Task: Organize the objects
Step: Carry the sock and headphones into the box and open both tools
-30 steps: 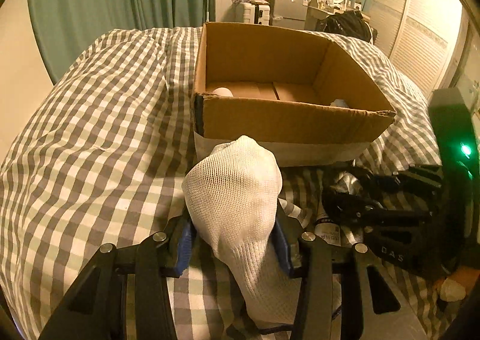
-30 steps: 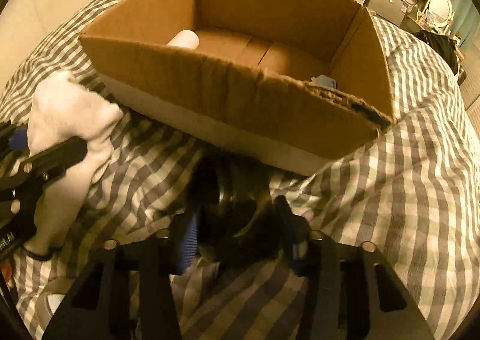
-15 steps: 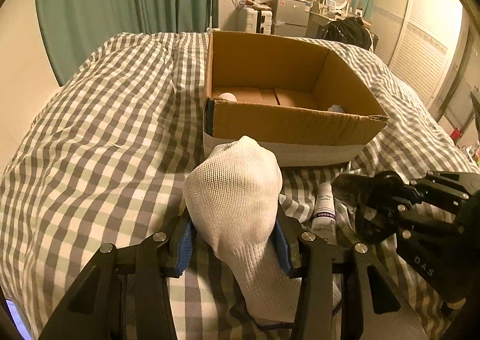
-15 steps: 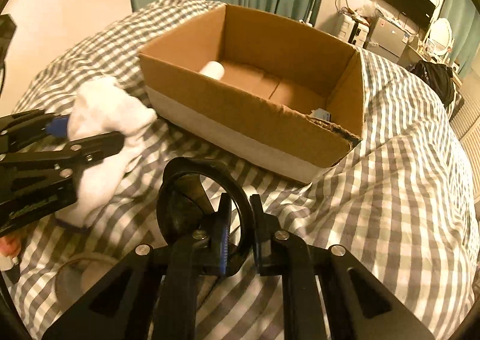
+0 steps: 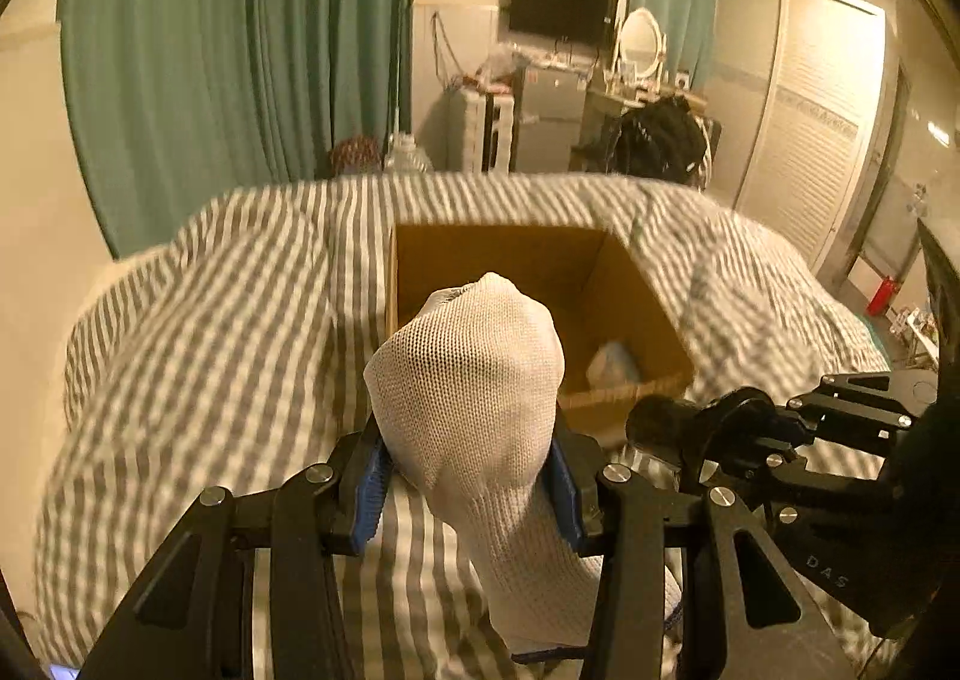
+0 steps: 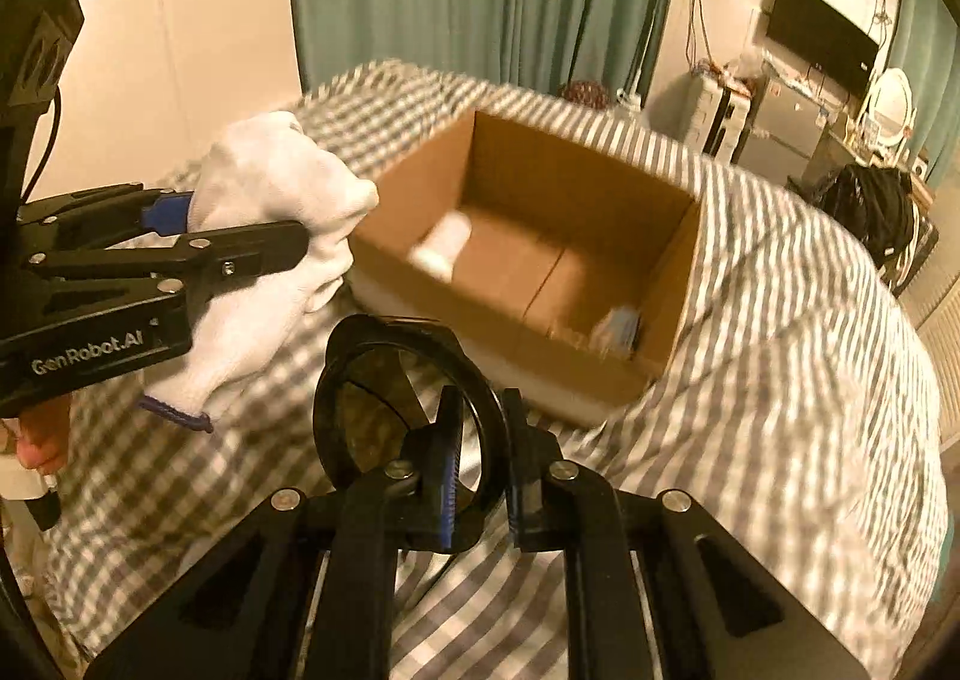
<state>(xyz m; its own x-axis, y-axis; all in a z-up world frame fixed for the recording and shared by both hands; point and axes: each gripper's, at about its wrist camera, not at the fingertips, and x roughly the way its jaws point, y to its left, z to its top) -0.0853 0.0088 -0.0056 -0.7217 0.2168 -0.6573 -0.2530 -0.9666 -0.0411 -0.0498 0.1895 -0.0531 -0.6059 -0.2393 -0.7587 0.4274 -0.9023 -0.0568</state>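
My left gripper [image 5: 468, 470] is shut on a white knit sock [image 5: 474, 380] and holds it in the air before the open cardboard box [image 5: 624, 284]. The sock also shows in the right wrist view [image 6: 270, 212]. My right gripper [image 6: 480, 440] is shut on the rim of black round-lens glasses [image 6: 384, 356], held above the bed near the box's [image 6: 540, 188] front wall. The box holds a white tube [image 6: 441, 248] and a small bluish item [image 6: 618, 326].
The box sits on a grey-and-white checked bed cover [image 5: 210, 350]. Green curtains [image 5: 240, 50] hang behind. A TV [image 5: 561, 17], a small fridge [image 5: 549, 122] and a wardrobe [image 5: 804, 140] stand across the room.
Both grippers have risen well above the bed with the sock and the glasses. The right gripper closed on the glasses' rim and lifted them. The box now looks farther and lower.
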